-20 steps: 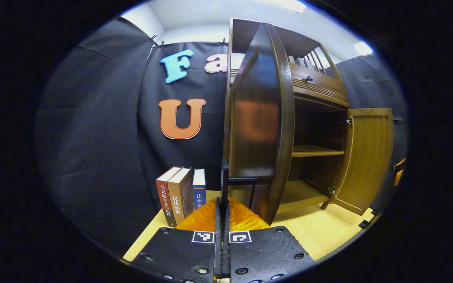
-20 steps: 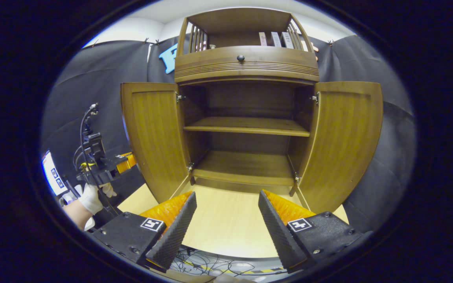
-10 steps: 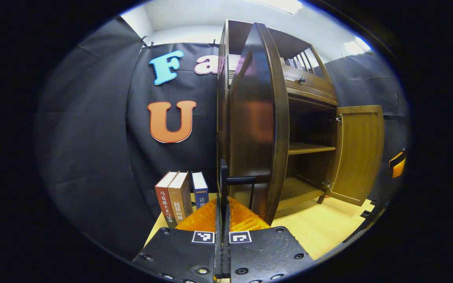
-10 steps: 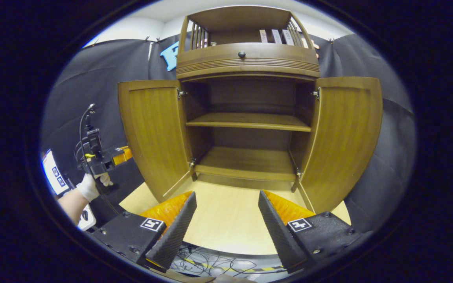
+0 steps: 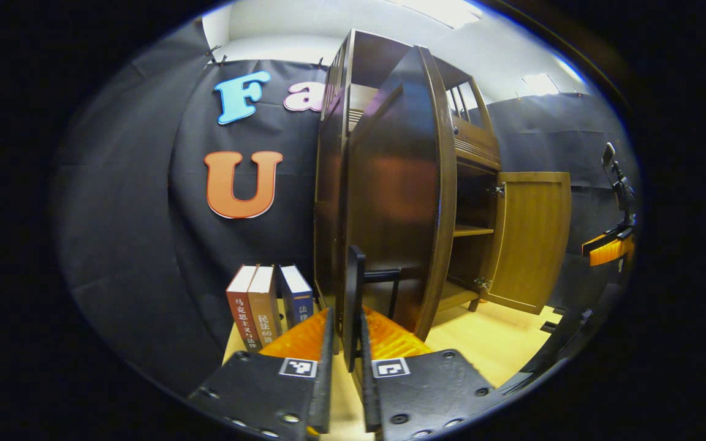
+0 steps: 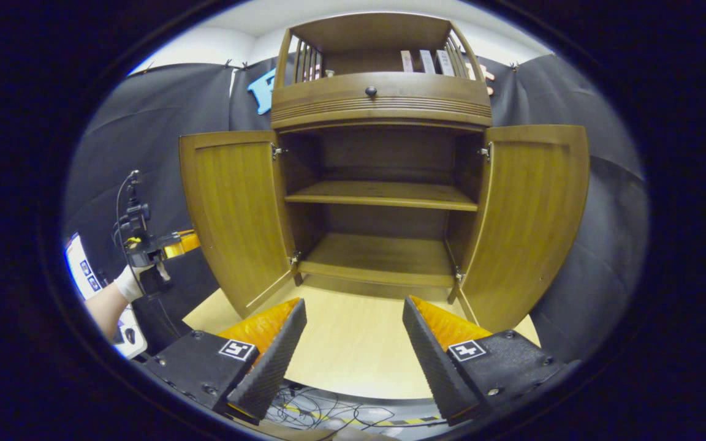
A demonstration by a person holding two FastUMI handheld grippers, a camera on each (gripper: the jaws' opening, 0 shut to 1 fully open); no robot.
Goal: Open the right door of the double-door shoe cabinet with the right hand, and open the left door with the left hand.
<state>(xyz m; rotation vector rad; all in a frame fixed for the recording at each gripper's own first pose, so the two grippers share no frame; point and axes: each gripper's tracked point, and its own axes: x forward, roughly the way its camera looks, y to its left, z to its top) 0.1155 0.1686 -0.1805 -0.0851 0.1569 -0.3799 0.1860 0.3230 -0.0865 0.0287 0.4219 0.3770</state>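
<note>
Pale surface [image 6: 341, 361] below shoe cabinet [image 6: 380, 98]; left door [image 5: 390, 202] and right door [image 6: 531, 214] swung wide. Left tool [image 5: 345, 343], lately clamped on handle [image 5: 356, 288], now loosened around it. Right tool [image 6: 354, 306] open, withdrawn. Probably done.

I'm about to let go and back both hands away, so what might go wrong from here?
1. The left gripper has its fingers about the left door's handle; pulling back before they clear it may drag the left door or jolt the cabinet.
2. The books stand close beside that gripper; a sideways retreat might tip them.
3. Cables lie below the open right gripper and may snag.
</note>
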